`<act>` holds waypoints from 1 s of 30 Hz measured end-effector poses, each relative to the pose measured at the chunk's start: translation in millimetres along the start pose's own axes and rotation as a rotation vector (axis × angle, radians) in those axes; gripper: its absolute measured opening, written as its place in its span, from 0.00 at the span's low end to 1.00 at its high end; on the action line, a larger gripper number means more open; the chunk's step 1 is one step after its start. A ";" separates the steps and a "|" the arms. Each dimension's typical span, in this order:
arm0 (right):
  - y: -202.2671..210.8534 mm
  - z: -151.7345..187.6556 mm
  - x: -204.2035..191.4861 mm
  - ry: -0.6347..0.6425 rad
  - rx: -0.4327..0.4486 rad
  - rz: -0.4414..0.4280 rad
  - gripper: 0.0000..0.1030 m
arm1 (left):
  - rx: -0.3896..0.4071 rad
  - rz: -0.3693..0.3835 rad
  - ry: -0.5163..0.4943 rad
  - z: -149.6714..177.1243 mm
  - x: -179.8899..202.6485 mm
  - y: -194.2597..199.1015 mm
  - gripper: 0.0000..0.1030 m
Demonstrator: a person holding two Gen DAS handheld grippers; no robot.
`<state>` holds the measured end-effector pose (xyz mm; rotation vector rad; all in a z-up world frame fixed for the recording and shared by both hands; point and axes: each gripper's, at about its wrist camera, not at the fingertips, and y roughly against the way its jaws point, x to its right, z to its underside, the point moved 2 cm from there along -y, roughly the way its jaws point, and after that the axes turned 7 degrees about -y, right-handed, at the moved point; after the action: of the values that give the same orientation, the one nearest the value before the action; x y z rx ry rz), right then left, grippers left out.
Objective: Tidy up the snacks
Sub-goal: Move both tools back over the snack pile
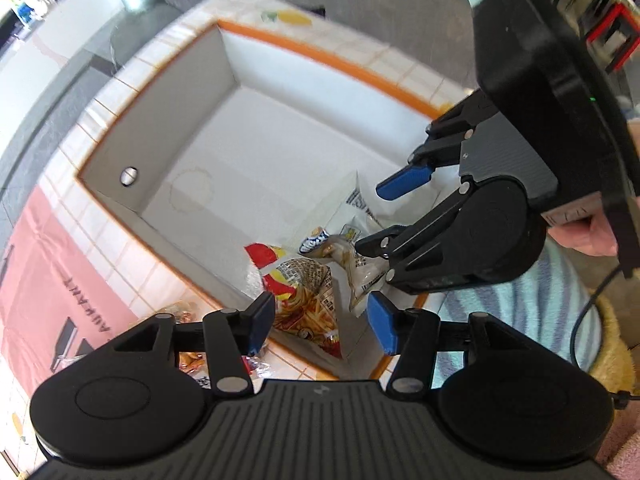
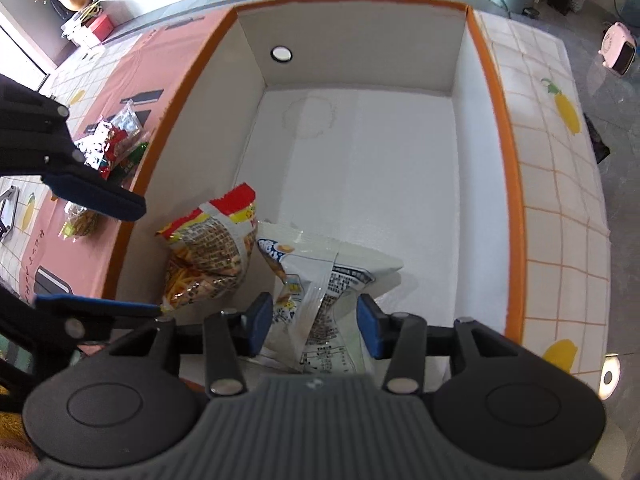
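A white box with an orange rim (image 2: pixel 496 120) sits on the tiled cloth of the tabletop (image 2: pixel 560 208). It holds two snack bags, both in its near left corner: a red and yellow fries bag (image 2: pixel 208 248) leaning on the left wall, and just right of it, touching, a white and blue bag (image 2: pixel 320 280). The rest of the box floor is bare.

Outside the box, along the tabletop's left edge, lie at least two more packets: a red, white and green one (image 2: pixel 116 140) and a clear yellowish one (image 2: pixel 80 222).

The left gripper (image 1: pixel 320 320) hangs over the fries bag, jaws partly apart, pads clear of it. The right gripper (image 2: pixel 316 324) straddles the white bag, jaws about half apart; whether the pads press it I cannot tell.
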<state>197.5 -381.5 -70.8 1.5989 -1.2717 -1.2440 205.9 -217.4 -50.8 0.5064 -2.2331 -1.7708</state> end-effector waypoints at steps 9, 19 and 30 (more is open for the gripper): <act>44.1 3.5 -34.2 0.012 0.094 -0.021 0.40 | 0.148 -0.024 0.140 50.6 -14.8 64.4 0.61; 56.7 30.9 -108.9 0.049 0.214 -0.009 0.39 | 0.272 -0.099 0.330 120.2 -14.2 90.0 0.61; 47.1 64.0 -189.5 0.069 0.422 -0.059 0.39 | 0.424 -0.263 0.604 216.5 -30.1 101.6 0.61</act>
<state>115.5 -207.6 1.8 1.9678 -1.5230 -0.9868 135.0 7.7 -1.7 1.2759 -2.1363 -1.0141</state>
